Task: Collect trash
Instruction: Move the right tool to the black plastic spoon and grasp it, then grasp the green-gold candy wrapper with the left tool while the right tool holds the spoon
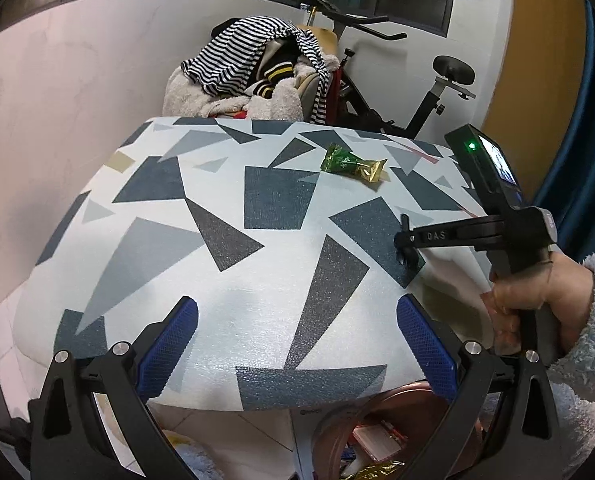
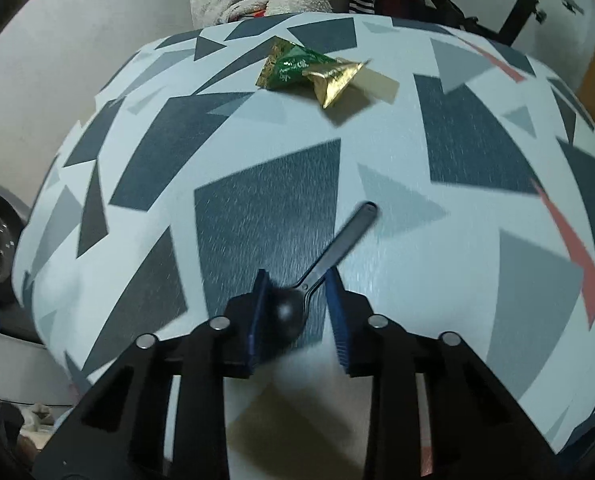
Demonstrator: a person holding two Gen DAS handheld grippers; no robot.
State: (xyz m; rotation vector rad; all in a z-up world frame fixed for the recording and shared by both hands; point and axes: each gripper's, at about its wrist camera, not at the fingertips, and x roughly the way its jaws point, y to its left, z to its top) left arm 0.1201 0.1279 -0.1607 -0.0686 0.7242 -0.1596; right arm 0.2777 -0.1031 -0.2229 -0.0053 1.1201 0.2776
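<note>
A green and gold wrapper lies near the far edge of the table with the grey triangle pattern; it also shows in the right wrist view. My right gripper is shut on a black plastic spoon, its bowl between the blue pads and its handle pointing forward. In the left wrist view the right gripper hovers at the table's right side, far short of the wrapper. My left gripper is open and empty above the table's near edge.
A copper-coloured bin with trash in it stands on the floor below the table's near edge. A chair piled with clothes and an exercise bike stand behind the table. A white wall is at the left.
</note>
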